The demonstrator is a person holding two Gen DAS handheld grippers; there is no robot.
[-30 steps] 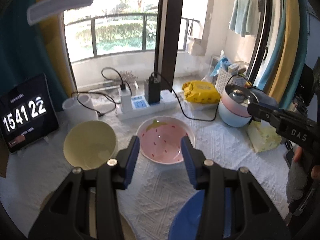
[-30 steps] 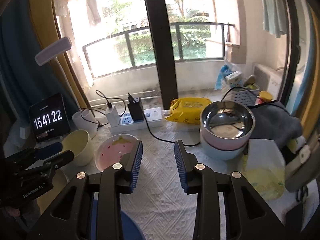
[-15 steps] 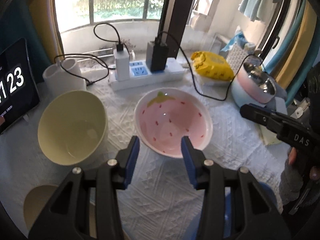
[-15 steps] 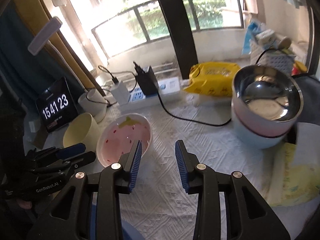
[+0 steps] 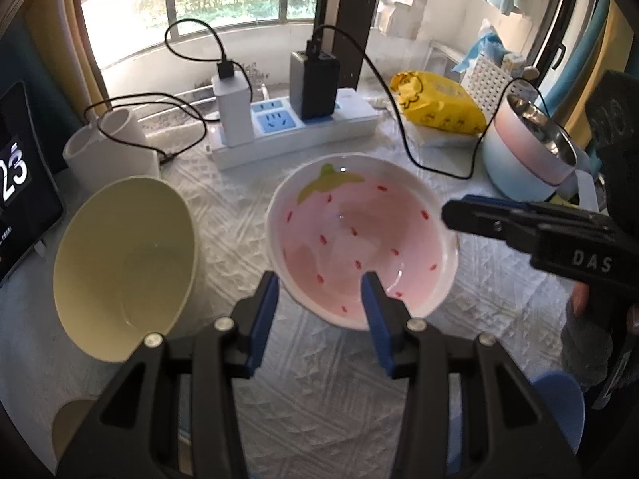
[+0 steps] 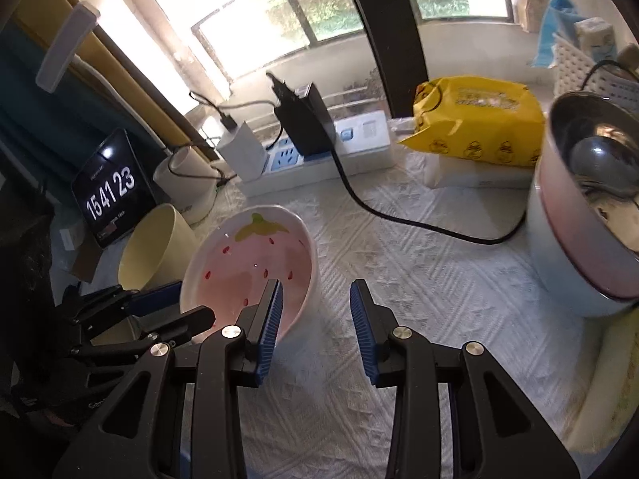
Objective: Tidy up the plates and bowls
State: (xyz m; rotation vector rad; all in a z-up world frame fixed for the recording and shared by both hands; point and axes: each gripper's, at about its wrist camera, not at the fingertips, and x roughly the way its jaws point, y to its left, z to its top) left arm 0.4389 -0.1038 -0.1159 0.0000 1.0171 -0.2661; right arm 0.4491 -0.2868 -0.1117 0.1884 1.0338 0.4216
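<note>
A pink strawberry-pattern bowl (image 5: 359,239) stands on the white tablecloth, with a pale yellow bowl (image 5: 124,267) to its left. My left gripper (image 5: 321,299) is open, its blue pads on either side of the pink bowl's near rim without pressing it. My right gripper (image 6: 315,307) is open too, straddling the right rim of the pink bowl (image 6: 247,267); its left finger hangs over the bowl's inside. In the right wrist view the left gripper (image 6: 191,301) reaches in from the lower left, in front of the yellow bowl (image 6: 147,251). The right gripper (image 5: 451,213) shows from the side at the bowl's right edge.
A steel bowl nested in pink and blue bowls (image 6: 591,199) stands at the right. A power strip with chargers (image 5: 295,127), cables, a yellow wipes pack (image 5: 439,107), white cups (image 5: 112,151) and a clock tablet (image 6: 112,191) line the back. A blue plate (image 5: 559,399) lies near right.
Both grippers have come down and forward onto the pink bowl, tilting further downward. The bowl now fills the middle of the left view. The jaws' spacing looks the same.
</note>
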